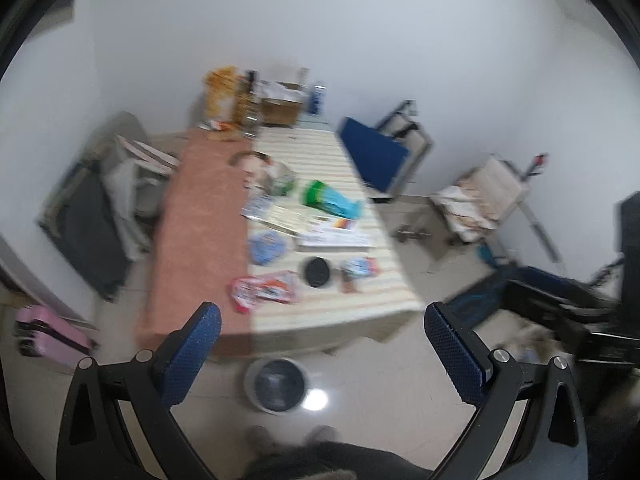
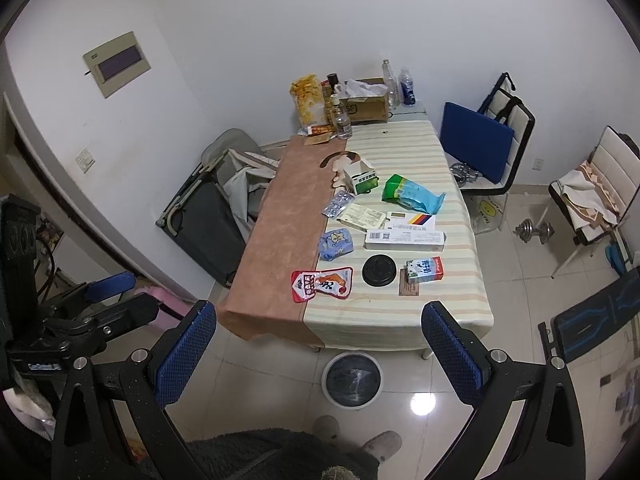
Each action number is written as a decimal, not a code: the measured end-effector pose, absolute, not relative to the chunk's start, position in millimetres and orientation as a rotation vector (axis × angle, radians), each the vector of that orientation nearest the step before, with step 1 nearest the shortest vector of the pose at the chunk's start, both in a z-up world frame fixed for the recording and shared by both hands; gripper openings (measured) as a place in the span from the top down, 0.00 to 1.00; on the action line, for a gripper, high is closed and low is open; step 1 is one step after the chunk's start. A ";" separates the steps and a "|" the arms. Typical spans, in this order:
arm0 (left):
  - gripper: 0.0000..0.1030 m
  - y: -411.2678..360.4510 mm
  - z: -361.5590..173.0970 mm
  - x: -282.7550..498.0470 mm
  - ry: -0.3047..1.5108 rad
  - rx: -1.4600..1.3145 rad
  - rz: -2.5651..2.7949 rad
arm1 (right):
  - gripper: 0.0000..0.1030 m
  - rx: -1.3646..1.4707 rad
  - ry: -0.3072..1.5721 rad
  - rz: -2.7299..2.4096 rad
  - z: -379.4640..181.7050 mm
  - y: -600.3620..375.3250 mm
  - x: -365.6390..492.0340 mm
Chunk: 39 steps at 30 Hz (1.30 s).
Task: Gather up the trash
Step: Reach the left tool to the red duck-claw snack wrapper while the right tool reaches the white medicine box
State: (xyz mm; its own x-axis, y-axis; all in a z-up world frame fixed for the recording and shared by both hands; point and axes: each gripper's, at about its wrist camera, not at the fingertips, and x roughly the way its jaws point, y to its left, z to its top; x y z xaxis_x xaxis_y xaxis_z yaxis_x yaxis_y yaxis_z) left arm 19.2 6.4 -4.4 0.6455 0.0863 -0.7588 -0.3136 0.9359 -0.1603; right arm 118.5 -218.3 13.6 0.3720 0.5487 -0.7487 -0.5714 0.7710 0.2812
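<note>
White walls and a pale tiled floor surround the table (image 2: 400, 312). Your right gripper (image 2: 319, 347) is spread wide and holds nothing, and your left gripper (image 1: 322, 350) is spread and empty too. Between the fingers, on the floor at the near end of the table, stands the round bin (image 2: 352, 379) with a dark liner. On the striped cloth lie the trash: a red snack wrapper (image 2: 322, 284), a black lid (image 2: 379, 271), a milk carton (image 2: 425, 270). Only the right view shows your left gripper from outside; the left view is blurred.
</note>
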 end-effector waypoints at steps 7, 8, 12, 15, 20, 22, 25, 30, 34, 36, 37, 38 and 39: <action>0.00 44.9 -65.0 61.3 0.910 -0.171 0.462 | 0.00 -0.135 0.979 0.551 -39.2 -194.6 142.8; 0.00 50.4 -76.7 69.1 0.928 -0.174 0.493 | 0.00 -0.164 0.993 0.534 -49.9 -189.9 150.3; 0.00 76.3 -128.9 92.9 1.037 -0.258 0.548 | 0.00 -0.267 1.063 0.492 -95.0 -175.1 193.4; 0.00 88.4 -171.2 114.6 1.127 -0.331 0.590 | 0.00 -0.357 1.117 0.494 -134.8 -159.3 241.1; 0.00 105.4 -242.9 146.2 1.275 -0.556 0.707 | 0.00 -0.527 1.224 0.568 -216.3 -121.2 338.9; 0.00 112.4 -271.1 154.6 1.324 -0.704 0.770 | 0.00 -0.595 1.272 0.610 -253.3 -101.2 382.5; 0.00 113.0 -307.6 169.2 1.363 -0.874 0.846 | 0.01 -0.720 1.306 0.657 -301.5 -71.0 430.2; 0.00 115.1 -348.1 192.0 1.365 -1.113 0.907 | 0.05 -1.000 1.370 0.762 -389.8 -16.3 477.5; 0.00 122.0 -371.1 196.9 1.303 -1.345 0.939 | 0.15 -1.200 1.376 0.851 -438.2 13.8 481.3; 0.01 127.5 -377.9 197.5 1.264 -1.432 0.963 | 0.30 -1.211 1.414 0.879 -452.1 21.3 483.1; 0.01 130.9 -380.2 196.8 1.237 -1.476 0.986 | 0.30 -1.199 1.418 0.880 -453.7 22.7 484.5; 0.01 134.1 -381.7 196.7 1.213 -1.506 1.004 | 0.31 -1.168 1.424 0.876 -453.0 23.4 486.4; 0.03 137.9 -381.4 195.5 1.191 -1.526 1.033 | 0.32 -1.126 1.438 0.870 -451.9 23.9 489.7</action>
